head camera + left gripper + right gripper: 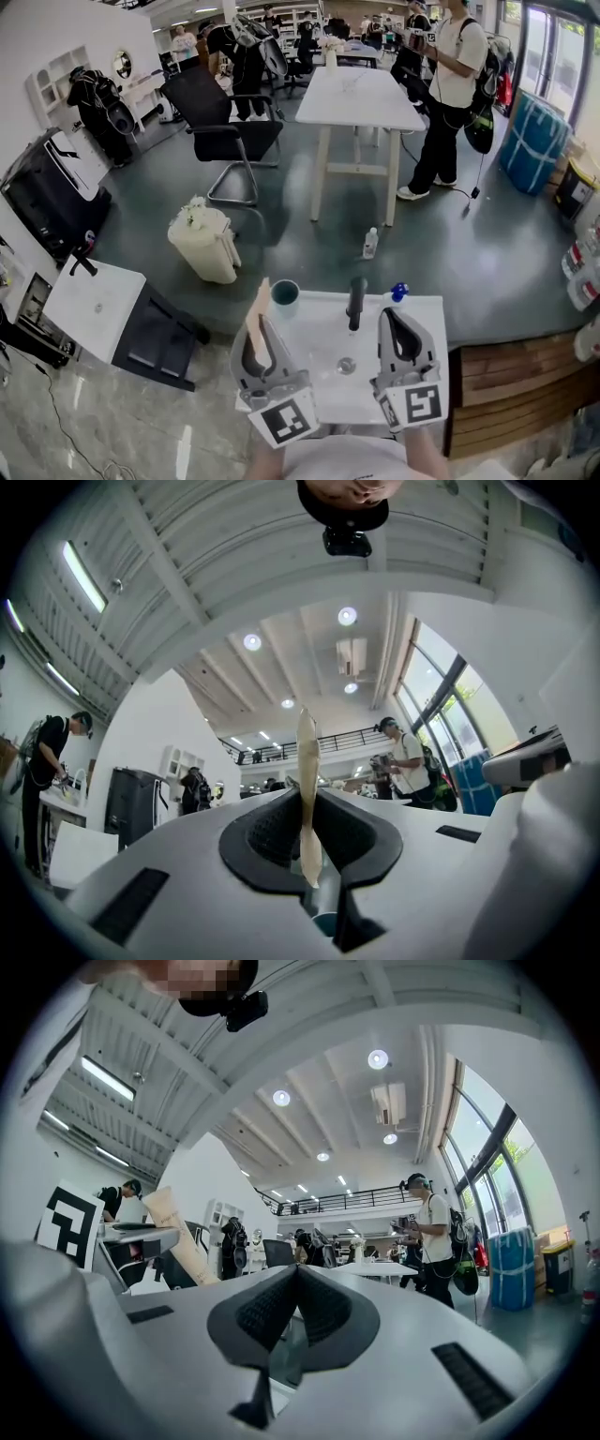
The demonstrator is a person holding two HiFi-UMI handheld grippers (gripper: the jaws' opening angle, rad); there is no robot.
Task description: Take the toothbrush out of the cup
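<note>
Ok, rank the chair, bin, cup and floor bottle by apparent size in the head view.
1. Chair
2. Bin
3. Cup and bottle look alike; the bottle stands farther away, so unranked.

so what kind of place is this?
Probably an open-plan office or lab hall: a white table, a black office chair beside it, and a railed mezzanine above the floor.

Standing here I can read no word, number or brand anywhere, only black-and-white square markers (286, 420) on the left hand-held gripper (256, 326) and the right hand-held gripper (395, 317).
</note>
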